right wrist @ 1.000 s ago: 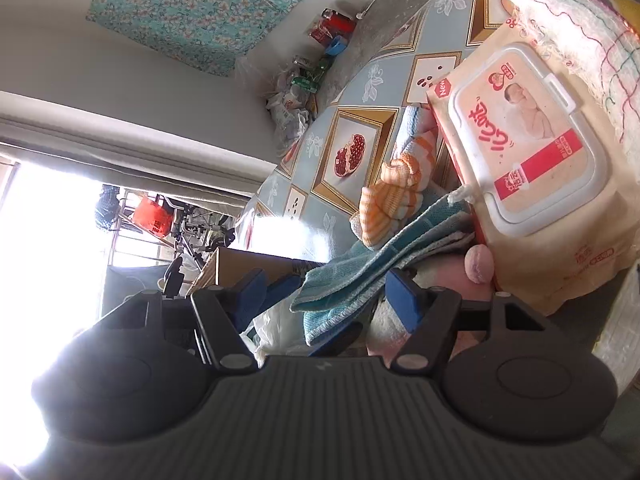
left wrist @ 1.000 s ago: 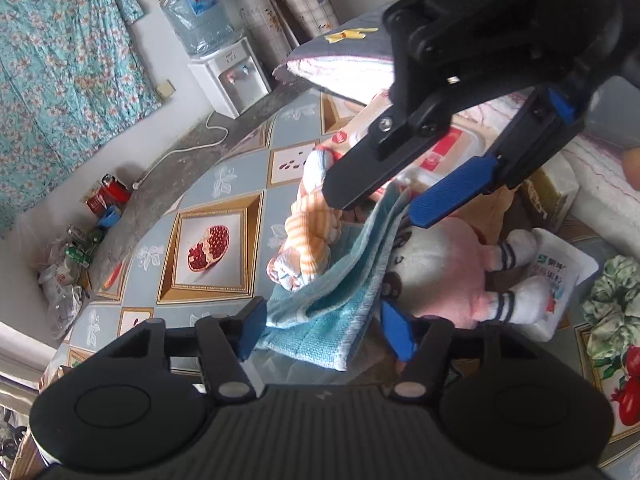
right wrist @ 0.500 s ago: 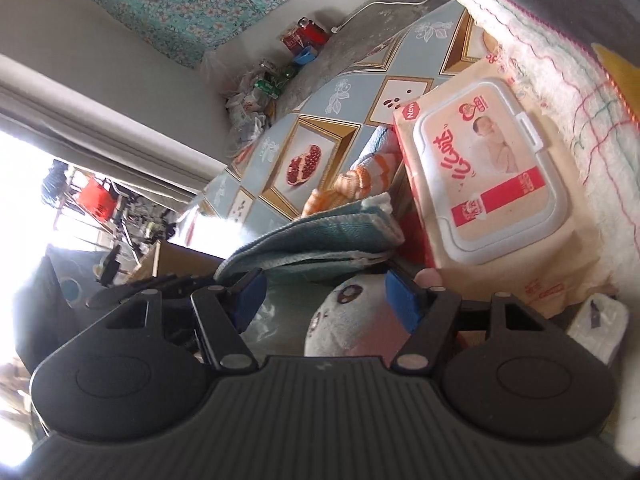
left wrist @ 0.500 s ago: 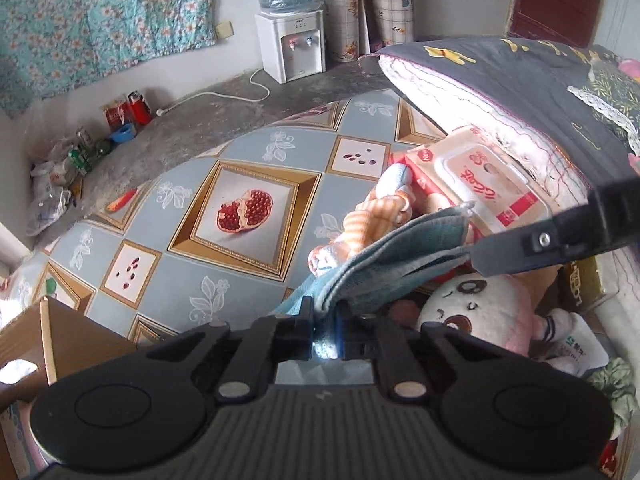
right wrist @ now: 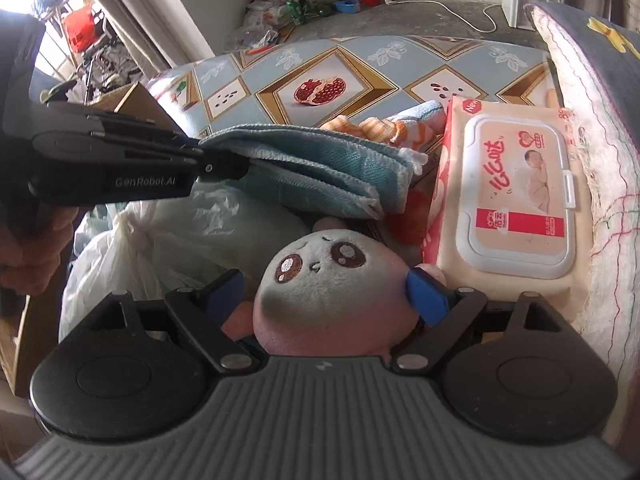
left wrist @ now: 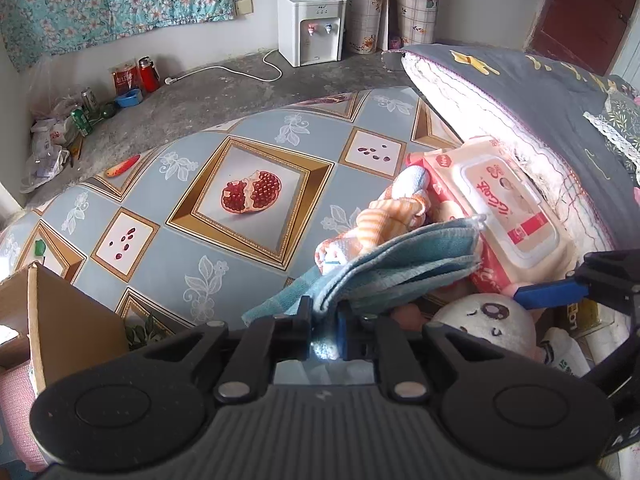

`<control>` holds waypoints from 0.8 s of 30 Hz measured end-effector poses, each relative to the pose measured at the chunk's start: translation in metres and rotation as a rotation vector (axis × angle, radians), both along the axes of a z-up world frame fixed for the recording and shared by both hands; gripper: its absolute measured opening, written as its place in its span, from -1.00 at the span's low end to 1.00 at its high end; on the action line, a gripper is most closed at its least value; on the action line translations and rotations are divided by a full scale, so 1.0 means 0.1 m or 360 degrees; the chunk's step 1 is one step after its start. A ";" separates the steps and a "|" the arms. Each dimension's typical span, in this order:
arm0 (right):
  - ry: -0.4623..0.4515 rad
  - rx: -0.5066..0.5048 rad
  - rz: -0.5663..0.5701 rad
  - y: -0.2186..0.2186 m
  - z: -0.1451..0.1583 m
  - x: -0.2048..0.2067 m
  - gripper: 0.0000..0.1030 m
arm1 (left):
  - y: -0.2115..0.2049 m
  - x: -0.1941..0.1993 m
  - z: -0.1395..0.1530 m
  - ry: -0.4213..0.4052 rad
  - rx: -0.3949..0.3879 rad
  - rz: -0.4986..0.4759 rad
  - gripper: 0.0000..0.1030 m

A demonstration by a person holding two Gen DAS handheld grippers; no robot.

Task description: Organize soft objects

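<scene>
My left gripper (left wrist: 324,320) is shut on the edge of a folded teal towel (left wrist: 400,264), which it holds lifted above the pile. In the right wrist view the left gripper (right wrist: 224,168) comes in from the left with the towel (right wrist: 320,164) sticking out of it. Below the towel lies a pink and white plush toy (right wrist: 320,276), face up. My right gripper (right wrist: 326,294) straddles its head; the jaws are opening, and the left pad stands apart from the plush. An orange striped cloth (left wrist: 384,224) lies behind the towel.
A wet-wipes pack (right wrist: 516,200) lies right of the plush, against a dark quilted pillow (left wrist: 540,92). A white plastic bag (right wrist: 160,240) sits left of the plush. A cardboard box (left wrist: 60,320) stands at the near left. The pomegranate-print tablecloth (left wrist: 252,192) stretches behind.
My left gripper closed on the towel's edge and lifted it off the plush. My right gripper rolled, moved over the plush head, and its jaws widened.
</scene>
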State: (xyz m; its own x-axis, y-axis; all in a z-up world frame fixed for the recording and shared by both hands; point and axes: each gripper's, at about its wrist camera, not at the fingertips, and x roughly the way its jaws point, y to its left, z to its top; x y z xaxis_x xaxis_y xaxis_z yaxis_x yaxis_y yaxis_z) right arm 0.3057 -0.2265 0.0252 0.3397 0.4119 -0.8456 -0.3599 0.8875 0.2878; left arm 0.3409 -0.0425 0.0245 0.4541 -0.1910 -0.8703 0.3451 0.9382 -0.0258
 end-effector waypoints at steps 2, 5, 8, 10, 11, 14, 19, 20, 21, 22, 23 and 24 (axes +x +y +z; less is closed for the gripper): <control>-0.0032 -0.0065 0.0054 0.05 -0.02 -0.05 0.76 | 0.01 0.00 0.00 0.0016 -0.0025 0.0009 -0.73; -0.0096 -0.0180 0.0135 0.16 -0.05 -0.12 0.76 | 0.02 0.00 0.01 0.0025 -0.0042 0.0014 -0.68; -0.0132 -0.0225 0.0133 0.20 -0.04 -0.16 0.66 | 0.01 -0.03 0.04 0.0011 -0.0052 0.0014 -0.55; -0.0151 -0.0225 0.0106 0.20 -0.02 -0.17 0.61 | 0.00 -0.06 0.08 -0.0015 -0.0067 0.0017 -0.44; -0.0160 -0.0216 0.0084 0.18 -0.02 -0.17 0.59 | 0.00 -0.08 0.10 -0.0027 -0.0076 0.0020 -0.24; -0.0195 -0.0139 0.0016 0.11 0.05 -0.20 0.56 | 0.01 -0.15 0.21 -0.0074 -0.0104 0.0054 0.16; -0.0252 0.0001 -0.0117 -0.06 0.28 -0.33 0.56 | 0.01 -0.39 0.55 -0.0186 -0.0130 0.0041 0.28; -0.0267 0.0025 -0.0147 -0.10 0.33 -0.37 0.56 | 0.01 -0.45 0.62 -0.0210 -0.0136 0.0044 0.33; -0.0279 0.0052 -0.0175 -0.14 0.37 -0.42 0.56 | 0.01 -0.54 0.71 -0.0240 -0.0149 0.0044 0.38; -0.0287 0.0083 -0.0203 -0.18 0.40 -0.48 0.57 | 0.02 -0.62 0.78 -0.0262 -0.0165 0.0044 0.41; -0.0294 0.0120 -0.0238 -0.23 0.43 -0.54 0.57 | 0.03 -0.70 0.85 -0.0279 -0.0179 0.0047 0.46; -0.0301 0.0151 -0.0270 -0.27 0.45 -0.61 0.57 | 0.03 -0.77 0.91 -0.0294 -0.0191 0.0054 0.47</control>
State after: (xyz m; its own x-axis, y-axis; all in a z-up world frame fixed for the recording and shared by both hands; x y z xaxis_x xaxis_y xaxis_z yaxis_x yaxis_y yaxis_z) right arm 0.2451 -0.2539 0.0699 0.5588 0.4100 -0.7209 -0.2638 0.9120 0.3142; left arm 0.2638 -0.0393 0.1150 0.6114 -0.2701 -0.7438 0.3226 0.9434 -0.0774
